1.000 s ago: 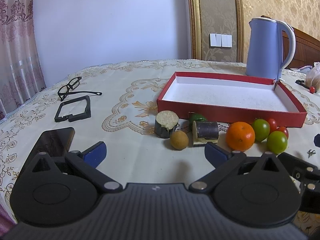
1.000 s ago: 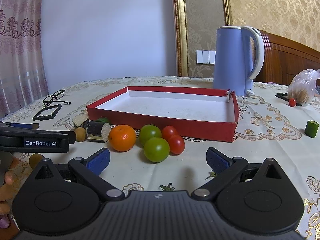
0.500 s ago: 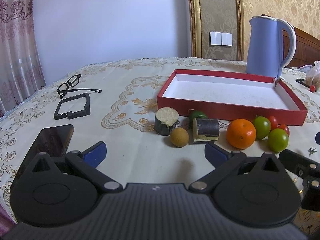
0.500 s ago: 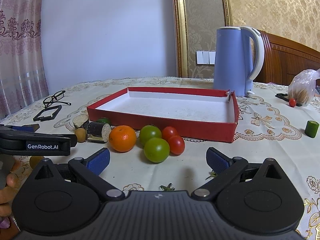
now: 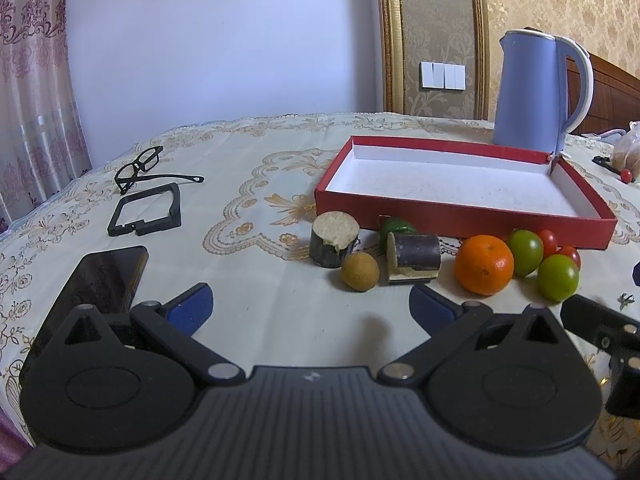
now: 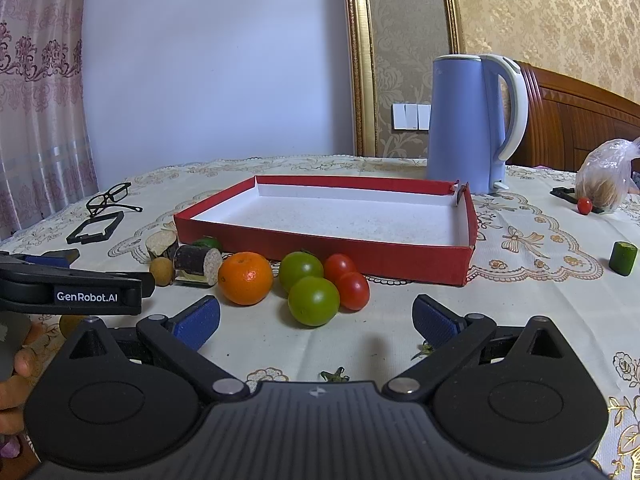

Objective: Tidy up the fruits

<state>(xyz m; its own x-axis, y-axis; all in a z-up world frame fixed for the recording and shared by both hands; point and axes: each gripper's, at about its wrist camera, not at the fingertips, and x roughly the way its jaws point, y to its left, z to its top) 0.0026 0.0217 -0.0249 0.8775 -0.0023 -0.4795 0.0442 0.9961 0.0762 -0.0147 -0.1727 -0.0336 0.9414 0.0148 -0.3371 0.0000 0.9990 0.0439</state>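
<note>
An empty red tray (image 5: 460,222) (image 6: 320,250) lies on the table. In front of it sit an orange (image 5: 484,265) (image 6: 245,278), two green tomatoes (image 6: 313,301), two red cherry tomatoes (image 6: 352,290), a small brown round fruit (image 5: 359,272), and two dark cut cylinders (image 5: 414,257). My left gripper (image 5: 310,308) is open and empty, just short of the brown fruit. My right gripper (image 6: 316,318) is open and empty, just short of the green tomato.
A blue kettle (image 6: 474,124) stands behind the tray. Glasses (image 5: 138,168), a black frame (image 5: 146,210) and a phone (image 5: 108,280) lie at the left. At the right are a plastic bag (image 6: 606,178), a cherry tomato (image 6: 584,205) and a green cut piece (image 6: 623,258).
The left gripper has edged slightly forward toward the fruits. The right gripper has barely moved. Both stay open.
</note>
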